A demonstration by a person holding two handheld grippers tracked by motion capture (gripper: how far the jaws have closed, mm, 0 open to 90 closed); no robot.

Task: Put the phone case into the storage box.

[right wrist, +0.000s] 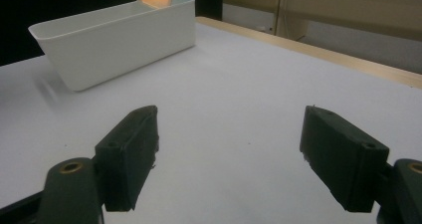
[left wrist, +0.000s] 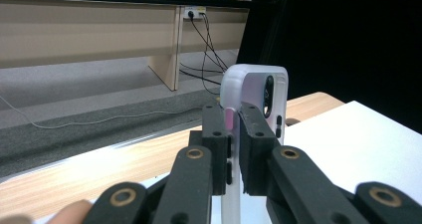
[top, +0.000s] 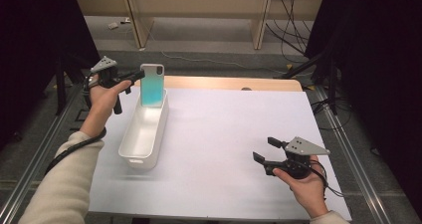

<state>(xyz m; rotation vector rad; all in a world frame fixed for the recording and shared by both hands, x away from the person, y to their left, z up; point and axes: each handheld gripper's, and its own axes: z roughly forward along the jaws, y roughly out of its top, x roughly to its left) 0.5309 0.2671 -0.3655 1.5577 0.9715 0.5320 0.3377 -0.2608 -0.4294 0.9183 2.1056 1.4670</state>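
Phone case (top: 152,85), which we see pinched upright by the left gripper (top: 141,75) over the bin (top: 130,156); right gripper (top: 262,150) jaws spread.

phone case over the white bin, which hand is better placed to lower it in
Left. The left claw is shut on the phone case, held upright at the white bin's far end. The right claw is open, off across the table.

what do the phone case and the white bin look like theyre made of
Phone case: probably soft translucent plastic or silicone; its frosted, rounded edge lets light through, and the back shows a teal tint from above. White bin: likely rigid moulded plastic, with thin even walls, a rolled rim and a smooth, slightly glossy finish.
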